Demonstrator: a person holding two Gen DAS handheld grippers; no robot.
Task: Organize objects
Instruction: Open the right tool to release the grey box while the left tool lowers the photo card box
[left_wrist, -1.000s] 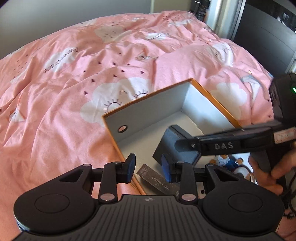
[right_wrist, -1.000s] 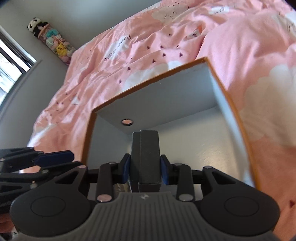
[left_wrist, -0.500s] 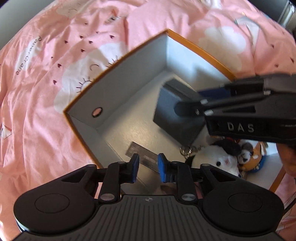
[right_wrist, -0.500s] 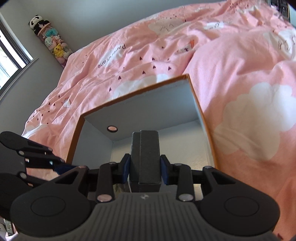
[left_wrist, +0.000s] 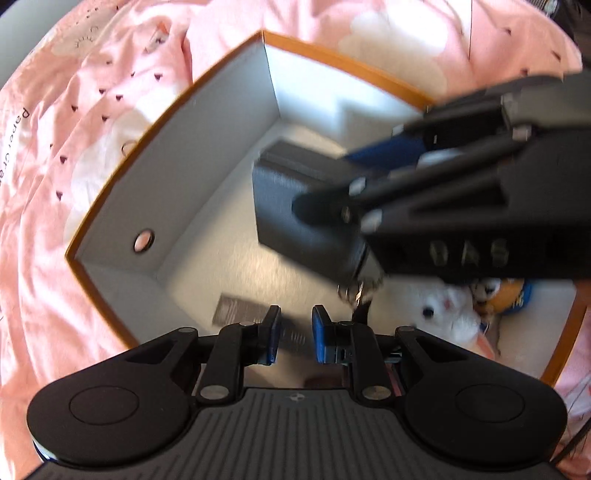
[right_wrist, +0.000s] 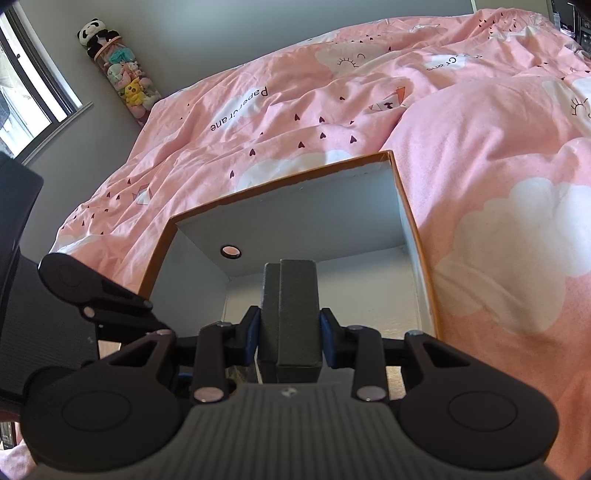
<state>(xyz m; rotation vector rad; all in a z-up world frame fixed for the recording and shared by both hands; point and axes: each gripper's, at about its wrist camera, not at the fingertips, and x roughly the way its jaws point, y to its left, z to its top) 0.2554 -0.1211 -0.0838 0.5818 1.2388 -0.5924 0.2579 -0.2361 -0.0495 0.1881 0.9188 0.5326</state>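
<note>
While your right gripper (right_wrist: 289, 334) clamps the dark case (right_wrist: 290, 314) above the box (left_wrist: 207, 155), lower it gently; your left gripper (left_wrist: 294, 338) hangs parted, empty.

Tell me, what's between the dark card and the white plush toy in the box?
In the left wrist view, the left gripper sits between the card and the plush, inside the box.

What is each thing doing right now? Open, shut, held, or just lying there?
Right tool: shut on the gray case.
Left tool: open, holding nothing.
Box: open, no lid on.
Card: lying flat in the box.
Plush toys: lying in the box.
</note>
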